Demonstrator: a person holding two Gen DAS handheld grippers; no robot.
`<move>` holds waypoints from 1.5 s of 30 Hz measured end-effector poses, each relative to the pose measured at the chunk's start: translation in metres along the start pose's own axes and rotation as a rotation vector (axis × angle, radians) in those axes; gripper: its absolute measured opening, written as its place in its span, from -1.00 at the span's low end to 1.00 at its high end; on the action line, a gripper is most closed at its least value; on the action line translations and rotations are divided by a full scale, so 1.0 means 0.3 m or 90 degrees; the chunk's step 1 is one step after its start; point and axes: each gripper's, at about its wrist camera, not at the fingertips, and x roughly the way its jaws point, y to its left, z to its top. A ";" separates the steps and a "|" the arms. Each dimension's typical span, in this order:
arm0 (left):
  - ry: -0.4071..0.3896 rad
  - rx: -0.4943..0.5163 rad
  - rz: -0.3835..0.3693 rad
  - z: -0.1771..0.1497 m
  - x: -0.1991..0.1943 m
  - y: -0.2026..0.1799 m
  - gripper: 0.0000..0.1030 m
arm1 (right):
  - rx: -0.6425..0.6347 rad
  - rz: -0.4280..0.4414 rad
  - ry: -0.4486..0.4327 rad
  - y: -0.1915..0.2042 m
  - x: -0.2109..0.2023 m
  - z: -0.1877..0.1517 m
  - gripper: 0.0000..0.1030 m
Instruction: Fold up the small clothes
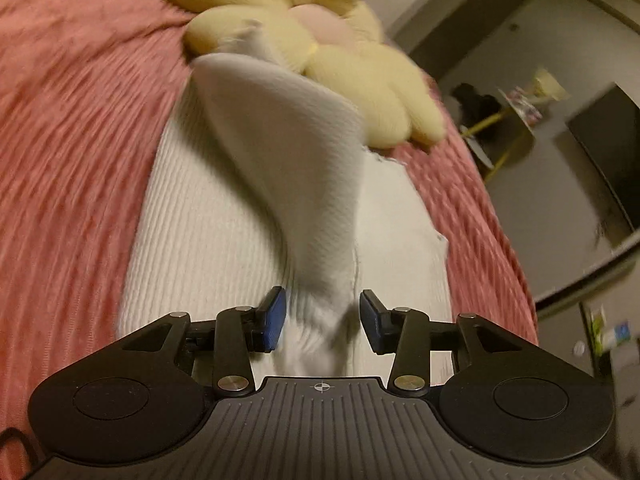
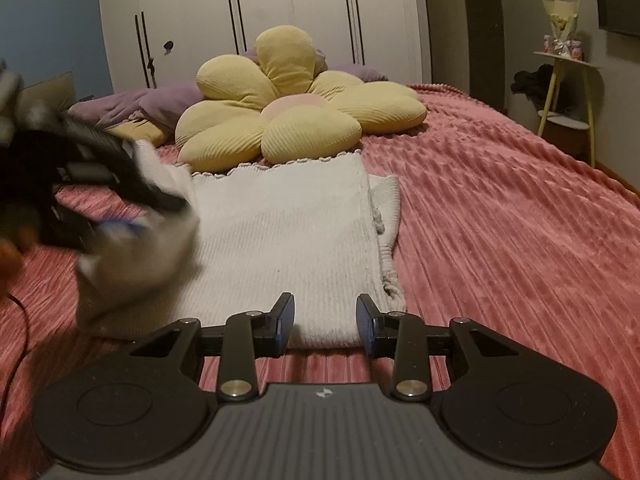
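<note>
Dim, warm indoor light with soft shadows and no glare. The left wrist view is smeared with motion blur across the bedspread (image 1: 72,128) and cushion (image 1: 360,92). Fisheye bending curves the wardrobe (image 2: 280,8) and walls.

A bed (image 2: 500,184) with a ribbed pink cover filled most of the room. At its far end lay a yellow flower-shaped cushion (image 2: 296,108) and purple pillows (image 2: 160,100). Behind them stood a white wardrobe (image 2: 280,12) with dark vertical handles, beside a blue wall (image 2: 48,20) at far left. At right, a small yellow-legged side table (image 2: 568,92) stood against a grey wall. The light was dim and warm.
</note>
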 end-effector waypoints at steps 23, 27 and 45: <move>-0.056 0.112 0.178 -0.195 -0.149 0.116 0.70 | 0.240 0.279 0.180 0.082 0.341 0.214 -0.10; -0.063 0.092 0.177 -0.187 -0.143 0.131 0.66 | 0.137 0.233 0.162 0.152 0.331 0.241 -0.54; -0.066 0.100 0.184 -0.191 -0.105 0.070 0.68 | 0.157 0.167 0.068 -0.117 0.164 0.237 -0.01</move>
